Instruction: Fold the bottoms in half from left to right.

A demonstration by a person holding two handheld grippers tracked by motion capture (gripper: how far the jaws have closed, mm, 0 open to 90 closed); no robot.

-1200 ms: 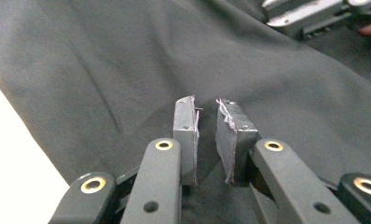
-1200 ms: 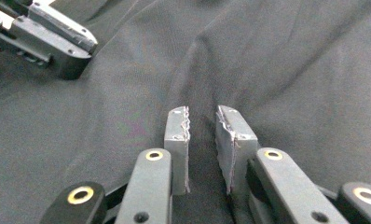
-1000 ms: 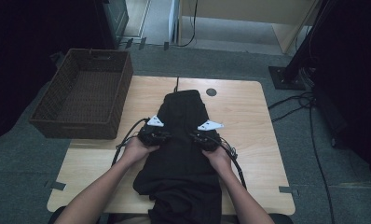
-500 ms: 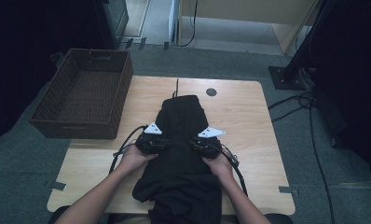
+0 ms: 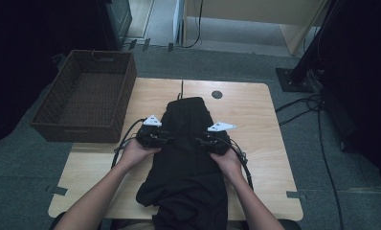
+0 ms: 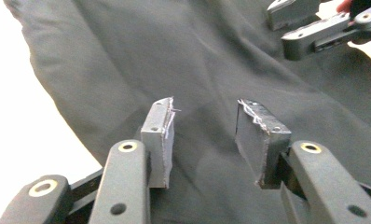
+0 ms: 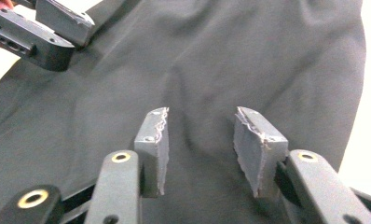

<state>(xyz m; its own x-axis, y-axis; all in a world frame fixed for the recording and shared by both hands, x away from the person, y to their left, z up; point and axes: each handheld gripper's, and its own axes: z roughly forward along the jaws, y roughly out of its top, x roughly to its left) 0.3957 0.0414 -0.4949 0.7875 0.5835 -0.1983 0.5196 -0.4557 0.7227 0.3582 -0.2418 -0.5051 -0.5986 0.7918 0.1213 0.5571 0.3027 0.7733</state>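
A black garment [image 5: 188,163] lies lengthwise down the middle of the wooden table [image 5: 255,120], and its near end hangs over the front edge. My left gripper [image 5: 165,140] is at the garment's left edge and my right gripper [image 5: 199,142] at its right edge, and they point toward each other. In the left gripper view, my left gripper [image 6: 204,135] is open just above the dark cloth [image 6: 174,56], with nothing between its pads. My right gripper [image 7: 200,140] is likewise open over the cloth [image 7: 221,56]. Each view catches the other gripper in an upper corner.
An empty brown wicker basket [image 5: 83,96] stands at the table's left side, partly over the edge. A round cable hole [image 5: 217,94] sits near the far edge. Cables [image 5: 313,110] and a stand base [image 5: 294,79] lie on the floor to the right.
Both grippers dipped toward the person half a second ago, then moved back out and slightly farther apart. The garment looks unchanged.
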